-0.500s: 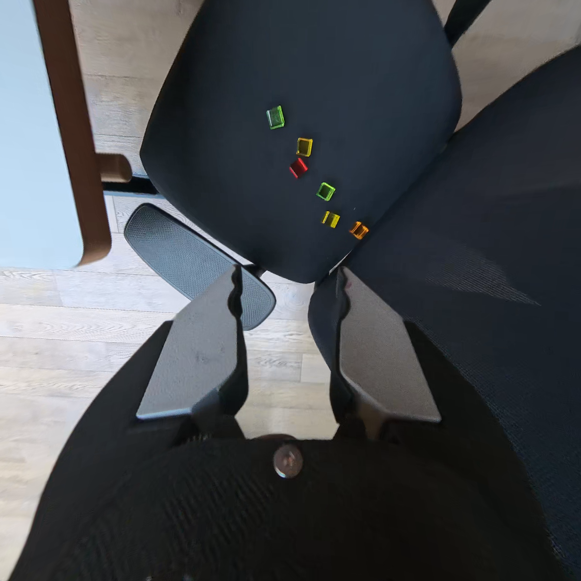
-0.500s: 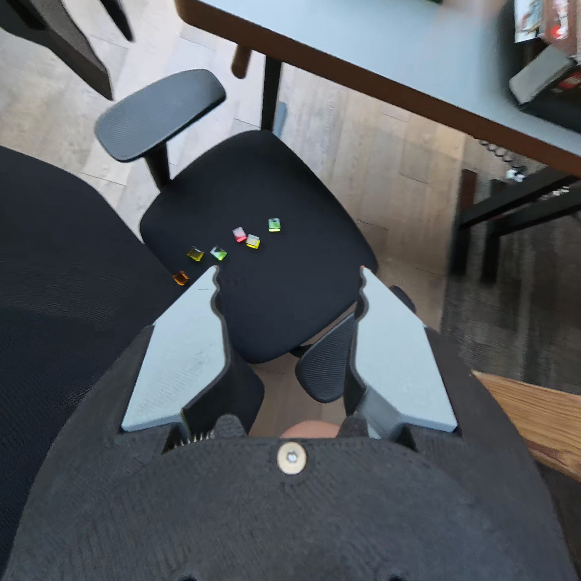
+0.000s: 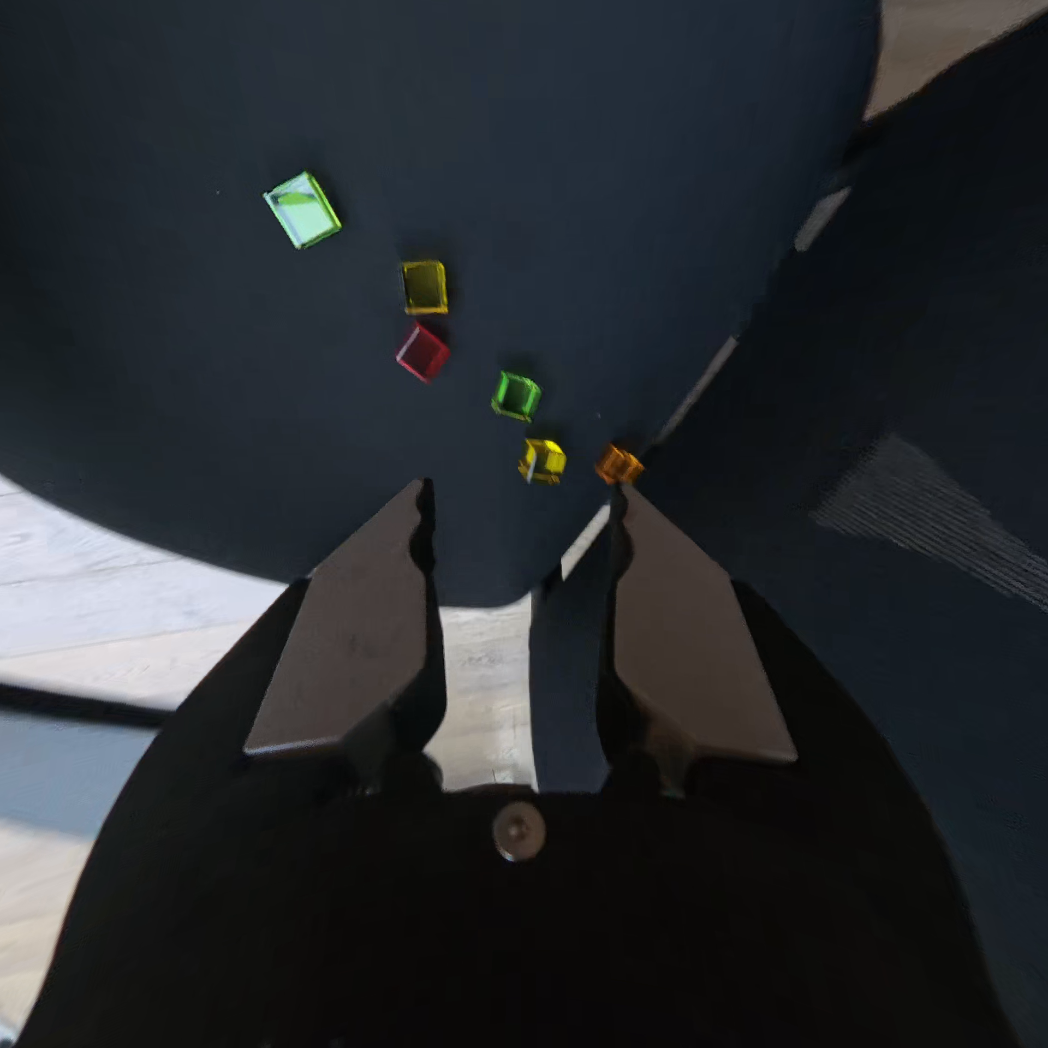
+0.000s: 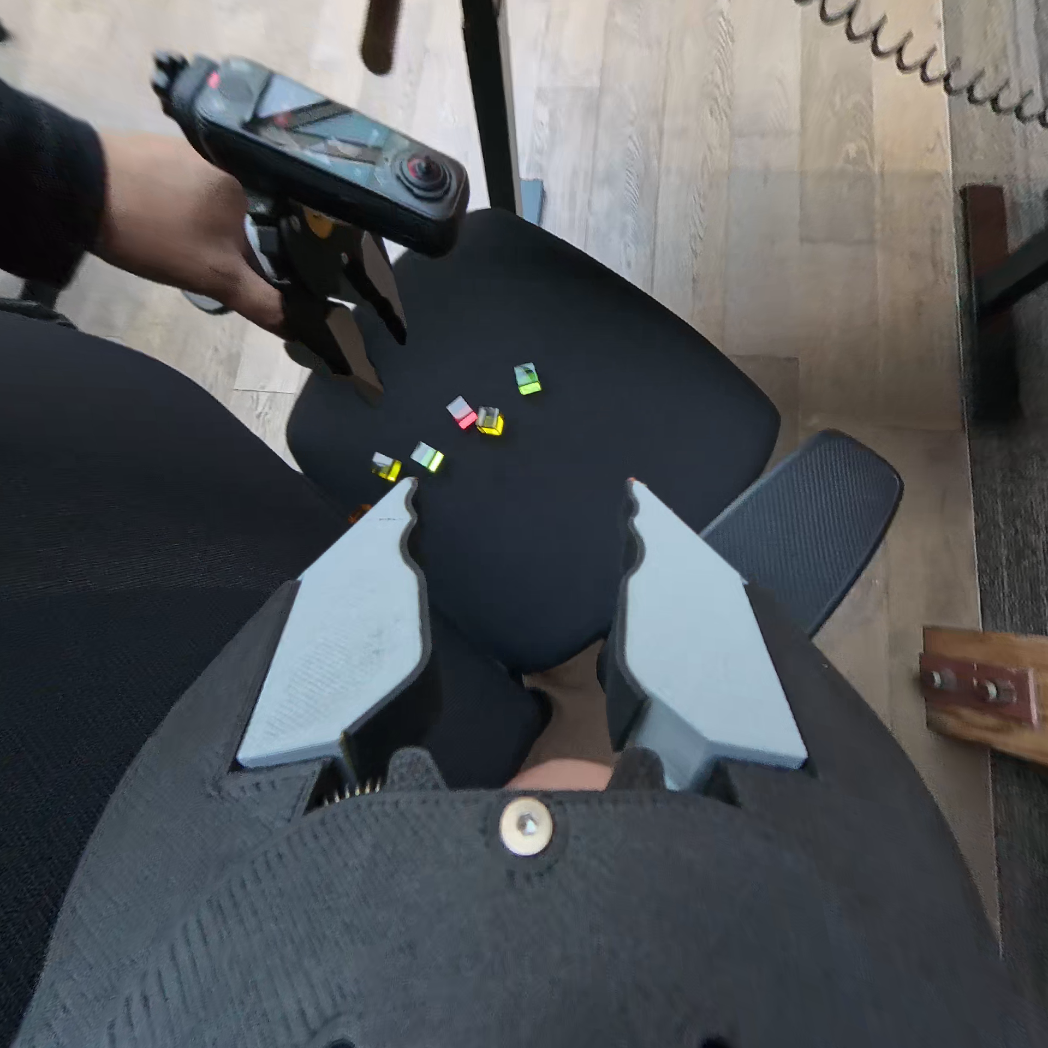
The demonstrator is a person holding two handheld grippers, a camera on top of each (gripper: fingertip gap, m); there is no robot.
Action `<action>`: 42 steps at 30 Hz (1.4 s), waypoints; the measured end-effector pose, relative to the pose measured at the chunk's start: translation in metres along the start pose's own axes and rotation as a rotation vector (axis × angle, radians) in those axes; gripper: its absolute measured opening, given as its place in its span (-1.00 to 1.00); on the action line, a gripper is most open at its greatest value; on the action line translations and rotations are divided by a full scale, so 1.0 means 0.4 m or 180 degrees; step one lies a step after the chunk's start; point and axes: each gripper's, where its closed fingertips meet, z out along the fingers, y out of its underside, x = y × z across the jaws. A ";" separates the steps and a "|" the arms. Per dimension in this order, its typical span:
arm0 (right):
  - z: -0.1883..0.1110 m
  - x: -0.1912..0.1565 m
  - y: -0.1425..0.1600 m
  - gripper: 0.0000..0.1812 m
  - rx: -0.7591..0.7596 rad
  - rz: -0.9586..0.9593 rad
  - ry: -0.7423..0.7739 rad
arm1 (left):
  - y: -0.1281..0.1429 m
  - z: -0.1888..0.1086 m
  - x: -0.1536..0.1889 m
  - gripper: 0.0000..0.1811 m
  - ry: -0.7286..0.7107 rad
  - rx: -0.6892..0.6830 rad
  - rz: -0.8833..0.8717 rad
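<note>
Below both tongs lies a black chair seat (image 4: 595, 397) with six small clear blocks strewn in a loose line across it. The left tongs (image 3: 522, 487) hang above the near edge of the seat, jaws apart with nothing between them. Just past their right fingertip (image 3: 621, 499) sits the orange block (image 3: 618, 464), at the seat's edge where it meets the dark mesh backrest (image 3: 907, 397). Just left of it is a yellow block (image 3: 542, 460), then a green block (image 3: 515, 396) a little farther off. Beyond those a red block (image 3: 422, 351) and a second yellow block (image 3: 424, 286) lie just beside each other, and a larger pale green block (image 3: 302, 210) lies farthest, well apart from the rest.

The right tongs (image 4: 522, 482) hover over the near half of the seat, jaws wide with nothing between them. Their left fingertip (image 4: 409, 486) is nearest a yellow block, with the orange block showing only as a sliver at that finger's outer edge. In this view the left tongs come in from the far left, held in a hand (image 4: 181, 238) with a dark sleeve, and carry a black camera (image 4: 340, 153) on top. A mesh armrest (image 4: 811, 527) juts out to the right of the seat, above pale wood flooring (image 4: 709, 142). A coiled cable (image 4: 935, 62) runs along the far right.
</note>
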 end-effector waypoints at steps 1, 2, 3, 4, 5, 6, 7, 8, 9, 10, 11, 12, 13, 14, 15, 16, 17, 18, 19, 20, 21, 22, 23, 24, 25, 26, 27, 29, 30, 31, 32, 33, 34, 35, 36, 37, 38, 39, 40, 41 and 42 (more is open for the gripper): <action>-0.002 0.010 0.015 -0.27 -0.0049 0.0071 0.0069 | -0.010 0.050 -0.021 -0.32 0.0008 0.0021 -0.0031; -0.008 0.017 0.030 -0.27 -0.0085 0.0149 0.0138 | -0.017 0.100 -0.043 -0.28 0.0001 0.0034 -0.0065; -0.017 0.024 0.045 -0.27 -0.0111 0.0221 0.0210 | -0.020 0.147 -0.065 -0.27 -0.0006 0.0035 -0.0084; -0.028 0.031 0.061 -0.27 -0.0137 0.0276 0.0292 | -0.019 0.189 -0.086 -0.27 -0.0037 0.0028 -0.0087; -0.041 0.039 0.077 -0.27 -0.0168 0.0311 0.0386 | -0.017 0.225 -0.104 -0.26 -0.0072 0.0040 -0.0076; -0.055 0.048 0.093 -0.27 -0.0202 0.0331 0.0483 | -0.017 0.256 -0.115 -0.26 -0.0068 0.0070 -0.0034; -0.070 0.057 0.106 -0.25 -0.0232 0.0348 0.0572 | -0.014 0.285 -0.123 -0.27 -0.0063 0.0076 0.0037; -0.085 0.065 0.116 -0.25 -0.0259 0.0371 0.0648 | -0.008 0.312 -0.133 -0.30 -0.0096 0.0057 0.0113; -0.100 0.074 0.124 -0.25 -0.0276 0.0399 0.0707 | -0.001 0.337 -0.138 -0.36 -0.0098 0.0037 0.0199; -0.115 0.082 0.129 -0.26 -0.0283 0.0430 0.0762 | 0.005 0.361 -0.138 -0.43 -0.0084 0.0035 0.0284; -0.130 0.093 0.132 -0.26 -0.0282 0.0463 0.0825 | 0.008 0.381 -0.141 -0.50 -0.0105 0.0057 0.0359; -0.145 0.104 0.133 -0.26 -0.0271 0.0497 0.0885 | 0.009 0.398 -0.146 -0.54 -0.0143 0.0075 0.0415; -0.159 0.112 0.133 -0.25 -0.0255 0.0525 0.0928 | 0.005 0.406 -0.156 -0.62 -0.0230 0.0119 0.0453; -0.172 0.120 0.132 -0.26 -0.0241 0.0550 0.0976 | -0.007 0.406 -0.159 -0.66 -0.0256 0.0237 0.0530; -0.185 0.127 0.131 -0.26 -0.0226 0.0567 0.1027 | -0.015 0.406 -0.160 -0.68 -0.0256 0.0296 0.0514; -0.195 0.132 0.130 -0.26 -0.0210 0.0579 0.1059 | -0.015 0.404 -0.161 -0.70 -0.0244 0.0288 0.0466; -0.202 0.132 0.131 -0.26 -0.0201 0.0588 0.1067 | -0.014 0.400 -0.160 -0.69 -0.0227 0.0280 0.0391; -0.205 0.133 0.134 -0.26 -0.0199 0.0605 0.1066 | -0.010 0.393 -0.158 -0.70 -0.0204 0.0231 0.0315; -0.206 0.132 0.136 -0.26 -0.0196 0.0637 0.1054 | -0.002 0.383 -0.158 -0.70 -0.0221 0.0158 0.0275; -0.205 0.132 0.136 -0.28 -0.0187 0.0673 0.1028 | 0.002 0.367 -0.158 -0.71 -0.0228 0.0123 0.0255; -0.205 0.133 0.135 -0.29 -0.0184 0.0693 0.1011 | 0.004 0.348 -0.153 -0.70 -0.0205 0.0104 0.0206; -0.206 0.138 0.133 -0.29 -0.0187 0.0694 0.1017 | 0.004 0.324 -0.146 -0.70 -0.0167 0.0100 0.0149; -0.205 0.143 0.129 -0.29 -0.0179 0.0704 0.1021 | 0.003 0.299 -0.138 -0.70 -0.0135 0.0090 0.0112; -0.202 0.141 0.121 -0.30 -0.0153 0.0746 0.0977 | 0.003 0.273 -0.127 -0.70 -0.0113 0.0072 0.0085; -0.196 0.131 0.109 -0.30 -0.0103 0.0798 0.0860 | 0.001 0.247 -0.115 -0.70 -0.0096 0.0075 0.0054; -0.188 0.112 0.092 -0.27 -0.0030 0.0838 0.0687 | -0.001 0.221 -0.101 -0.70 -0.0083 0.0085 0.0048; -0.181 0.094 0.072 -0.28 0.0041 0.0877 0.0522 | -0.002 0.195 -0.088 -0.70 -0.0094 0.0089 0.0060; -0.172 0.065 0.036 -0.30 0.0064 0.0875 0.0294 | -0.006 0.144 -0.053 -0.70 -0.0077 0.0126 0.0102; -0.172 0.057 0.018 -0.30 0.0047 0.0802 0.0249 | -0.008 0.118 -0.038 -0.70 -0.0089 0.0149 0.0161; -0.174 0.054 -0.002 -0.30 0.0069 0.0711 0.0240 | -0.011 0.093 -0.026 -0.70 -0.0119 0.0179 0.0222; -0.176 0.049 -0.024 -0.30 0.0120 0.0637 0.0219 | -0.012 0.070 -0.011 -0.70 -0.0117 0.0204 0.0264; -0.174 0.040 -0.043 -0.32 0.0161 0.0606 0.0154 | -0.009 0.051 0.006 -0.70 -0.0086 0.0212 0.0286; -0.171 0.025 -0.056 -0.31 0.0176 0.0613 0.0044 | -0.003 0.035 0.022 -0.70 -0.0072 0.0206 0.0307; -0.166 0.008 -0.066 -0.30 0.0186 0.0638 -0.0080 | 0.005 0.021 0.037 -0.70 -0.0079 0.0199 0.0330; -0.161 -0.011 -0.074 -0.30 0.0201 0.0665 -0.0196 | 0.011 0.006 0.054 -0.70 -0.0067 0.0201 0.0347; -0.156 -0.029 -0.079 -0.31 0.0206 0.0697 -0.0285 | 0.014 -0.010 0.070 -0.70 -0.0057 0.0228 0.0341; -0.150 -0.046 -0.081 -0.32 0.0192 0.0731 -0.0347 | 0.013 -0.029 0.086 -0.70 -0.0039 0.0278 0.0314; -0.145 -0.062 -0.082 -0.32 0.0172 0.0738 -0.0381 | 0.009 -0.050 0.100 -0.70 -0.0022 0.0354 0.0283; -0.143 -0.070 -0.085 -0.30 0.0158 0.0699 -0.0352 | 0.003 -0.071 0.112 -0.70 -0.0006 0.0446 0.0264; -0.148 -0.067 -0.097 -0.29 0.0190 0.0614 -0.0253 | -0.001 -0.090 0.122 -0.70 0.0003 0.0522 0.0240; -0.163 -0.056 -0.126 -0.25 0.0298 0.0483 -0.0124 | -0.002 -0.105 0.129 -0.70 0.0014 0.0579 0.0213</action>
